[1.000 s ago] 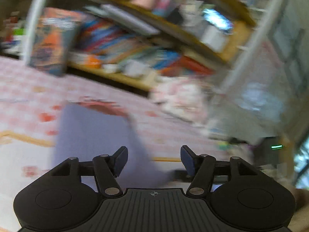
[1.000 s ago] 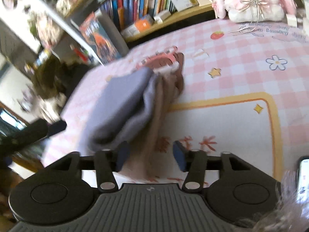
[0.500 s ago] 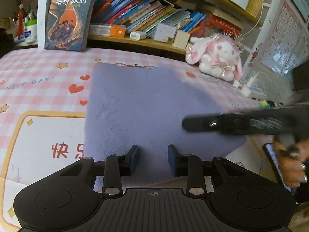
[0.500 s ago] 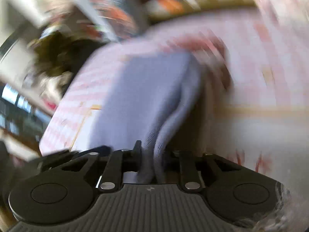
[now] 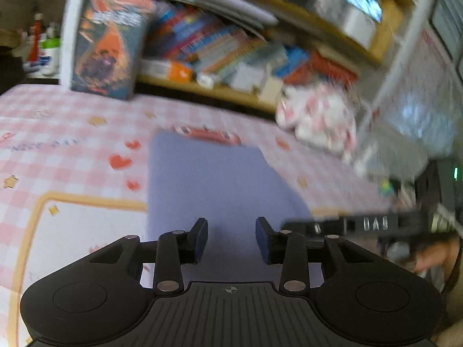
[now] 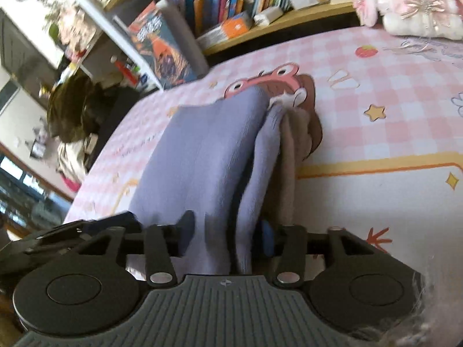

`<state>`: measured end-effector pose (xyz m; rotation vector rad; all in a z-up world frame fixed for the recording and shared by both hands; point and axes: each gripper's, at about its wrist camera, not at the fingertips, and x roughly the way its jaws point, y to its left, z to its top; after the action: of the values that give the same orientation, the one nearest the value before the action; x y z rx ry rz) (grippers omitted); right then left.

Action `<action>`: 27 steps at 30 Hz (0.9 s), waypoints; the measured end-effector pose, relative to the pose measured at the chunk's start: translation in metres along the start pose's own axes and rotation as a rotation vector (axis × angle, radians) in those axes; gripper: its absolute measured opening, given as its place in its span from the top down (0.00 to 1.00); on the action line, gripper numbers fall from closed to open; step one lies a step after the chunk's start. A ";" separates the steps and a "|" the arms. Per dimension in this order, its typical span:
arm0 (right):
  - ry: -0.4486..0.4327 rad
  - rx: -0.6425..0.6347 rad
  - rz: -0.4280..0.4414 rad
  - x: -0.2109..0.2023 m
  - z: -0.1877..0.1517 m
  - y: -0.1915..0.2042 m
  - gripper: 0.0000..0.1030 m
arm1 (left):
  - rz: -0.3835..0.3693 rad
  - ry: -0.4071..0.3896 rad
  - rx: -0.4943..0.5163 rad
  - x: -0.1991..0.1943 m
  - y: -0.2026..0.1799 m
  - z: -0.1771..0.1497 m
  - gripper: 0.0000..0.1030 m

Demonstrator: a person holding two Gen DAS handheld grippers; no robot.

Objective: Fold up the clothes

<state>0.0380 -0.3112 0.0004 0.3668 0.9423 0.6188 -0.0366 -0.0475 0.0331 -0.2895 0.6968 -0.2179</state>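
Observation:
A lavender garment (image 5: pixel 214 190) lies folded flat on the pink checked cloth (image 5: pixel 72 156). My left gripper (image 5: pixel 231 240) hovers over its near edge. Its jaws are opening and nothing is pinched between them. In the right wrist view the lavender garment (image 6: pixel 202 150) shows stacked folds, with a beige-brown garment (image 6: pixel 292 144) under its right side. My right gripper (image 6: pixel 227 234) straddles the near fold. Its jaws are opening and the cloth stands loosely between the fingers. The right gripper (image 5: pixel 353 225) also shows, blurred, at the right of the left wrist view.
A bookshelf (image 6: pixel 240 5) with a front-facing book (image 6: pixel 162 49) lines the far edge. A pink-and-white plush rabbit (image 6: pixel 416 5) sits at the far right. A person's hand (image 5: pixel 431 257) holds the right gripper. Dark clutter (image 6: pixel 72 110) lies beyond the table's left side.
Half a second ago the right gripper was pinched on the lavender fold; its jaws have since spread. The left jaws narrowed, then widened slightly. In the left view the right gripper has drawn back to the right.

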 end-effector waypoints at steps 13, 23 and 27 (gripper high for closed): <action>-0.009 -0.067 -0.039 0.011 0.005 0.014 0.86 | 0.025 0.095 -0.008 0.027 0.018 -0.005 0.65; 0.023 -0.078 -0.096 0.020 0.002 0.013 0.78 | 0.052 0.063 -0.001 0.020 0.012 -0.005 0.62; -0.028 -0.134 -0.117 0.005 0.003 0.022 0.70 | 0.051 0.023 0.012 0.011 0.004 -0.004 0.60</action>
<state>0.0355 -0.2914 0.0105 0.1985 0.8842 0.5647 -0.0307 -0.0479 0.0230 -0.2577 0.7247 -0.1771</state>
